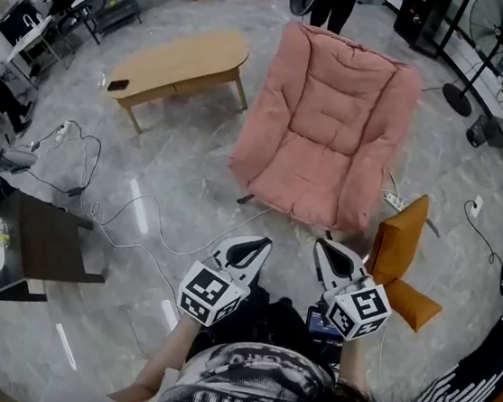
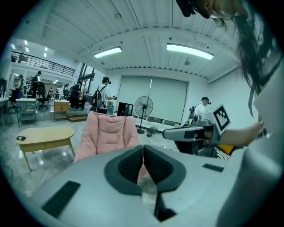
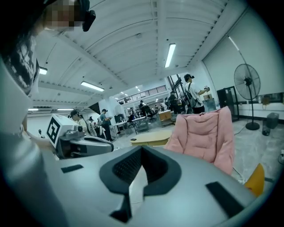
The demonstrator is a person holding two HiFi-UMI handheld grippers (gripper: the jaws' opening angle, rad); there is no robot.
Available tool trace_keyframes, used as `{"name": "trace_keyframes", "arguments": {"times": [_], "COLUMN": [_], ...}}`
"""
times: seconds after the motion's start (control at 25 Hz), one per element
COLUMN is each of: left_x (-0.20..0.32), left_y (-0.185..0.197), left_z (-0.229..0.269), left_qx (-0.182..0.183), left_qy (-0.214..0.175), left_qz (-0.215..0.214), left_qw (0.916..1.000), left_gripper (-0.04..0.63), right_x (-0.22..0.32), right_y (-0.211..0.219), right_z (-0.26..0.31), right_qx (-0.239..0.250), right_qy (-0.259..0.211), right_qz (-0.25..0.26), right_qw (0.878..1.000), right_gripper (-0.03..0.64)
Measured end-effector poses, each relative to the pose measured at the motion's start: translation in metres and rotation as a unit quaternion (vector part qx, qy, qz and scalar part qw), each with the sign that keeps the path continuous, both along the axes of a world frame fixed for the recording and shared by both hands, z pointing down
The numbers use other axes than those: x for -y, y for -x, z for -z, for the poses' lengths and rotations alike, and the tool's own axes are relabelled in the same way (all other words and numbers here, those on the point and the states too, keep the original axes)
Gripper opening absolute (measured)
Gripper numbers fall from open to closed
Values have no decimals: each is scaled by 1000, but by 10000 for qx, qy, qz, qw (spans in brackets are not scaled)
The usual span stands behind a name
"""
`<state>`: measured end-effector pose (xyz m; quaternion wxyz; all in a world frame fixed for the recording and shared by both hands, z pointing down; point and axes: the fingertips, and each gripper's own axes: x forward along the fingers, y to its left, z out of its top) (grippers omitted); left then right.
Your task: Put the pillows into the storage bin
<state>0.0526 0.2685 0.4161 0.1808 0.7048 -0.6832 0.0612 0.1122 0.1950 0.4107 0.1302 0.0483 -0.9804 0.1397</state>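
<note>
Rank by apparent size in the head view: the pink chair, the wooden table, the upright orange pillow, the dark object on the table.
1. pink chair
2. wooden table
3. upright orange pillow
4. dark object
None look alike in size.

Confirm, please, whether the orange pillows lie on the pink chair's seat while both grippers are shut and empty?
No: the head view shows the orange pillows on the floor beside the pink chair, not on its seat. The left gripper and right gripper are shut and empty.
</note>
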Motion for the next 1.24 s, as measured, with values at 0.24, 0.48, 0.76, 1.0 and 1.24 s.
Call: {"name": "trace_keyframes", "arguments": {"times": [0.24,0.48,0.76,1.0,1.24], "left_x": [-3,-9,-6,-5,1], "left_y": [-32,-49,-66,-71,-72], "left_z": [1,0,1,2,2], "left_qx": [41,74,122,141,170], "left_qy": [-35,-4,-9,-2,3], "left_qz": [191,307,281,249,231], "left_qw": [9998,9995,9995,9996,9996], "left_gripper": [14,14,14,14,14], "right_x": [-2,-9,-4,5,14], "right_y": [-24,-39,-54,-62,-65], "right_z": [0,-2,-2,0,-1], "right_qx": [64,60,66,65,73], "right_qy": [18,24,19,8,23], "right_qz": [246,446,458,321,283], "right_qw": [9997,9990,9989,9995,9996], "right_gripper": [-2,-2,-2,-2,-2]}}
